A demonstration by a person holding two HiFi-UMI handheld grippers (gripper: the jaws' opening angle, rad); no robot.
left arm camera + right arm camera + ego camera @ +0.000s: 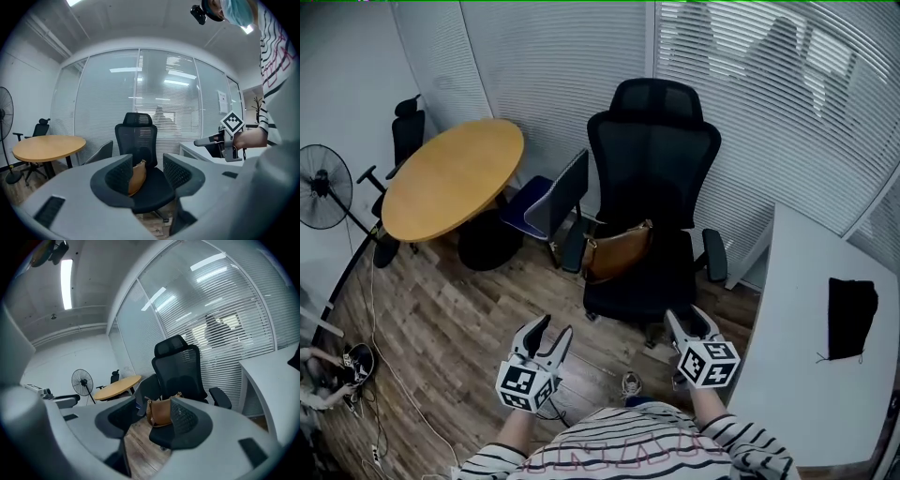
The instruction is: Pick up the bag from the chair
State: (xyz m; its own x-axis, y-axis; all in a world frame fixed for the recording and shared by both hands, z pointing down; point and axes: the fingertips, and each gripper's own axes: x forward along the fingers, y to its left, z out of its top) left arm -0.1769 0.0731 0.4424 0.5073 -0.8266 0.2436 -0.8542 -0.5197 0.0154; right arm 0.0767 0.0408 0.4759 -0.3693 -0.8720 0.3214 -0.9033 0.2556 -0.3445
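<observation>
A tan leather bag (617, 251) lies on the seat of a black mesh office chair (652, 178), leaning toward the chair's left armrest. The same bag (137, 176) shows between the jaws in the left gripper view, and the bag (160, 412) shows again in the right gripper view. My left gripper (551, 336) hangs open over the wood floor, short of the chair. My right gripper (692, 322) is open too, just in front of the seat's right corner. Neither holds anything.
A round wooden table (453, 176) stands at the left with a grey-blue chair (551, 202) beside it and another black chair (406, 131) behind. A floor fan (322, 187) stands far left. A white desk (811, 328) with a black object (851, 319) runs along the right. Blinds cover the glass wall.
</observation>
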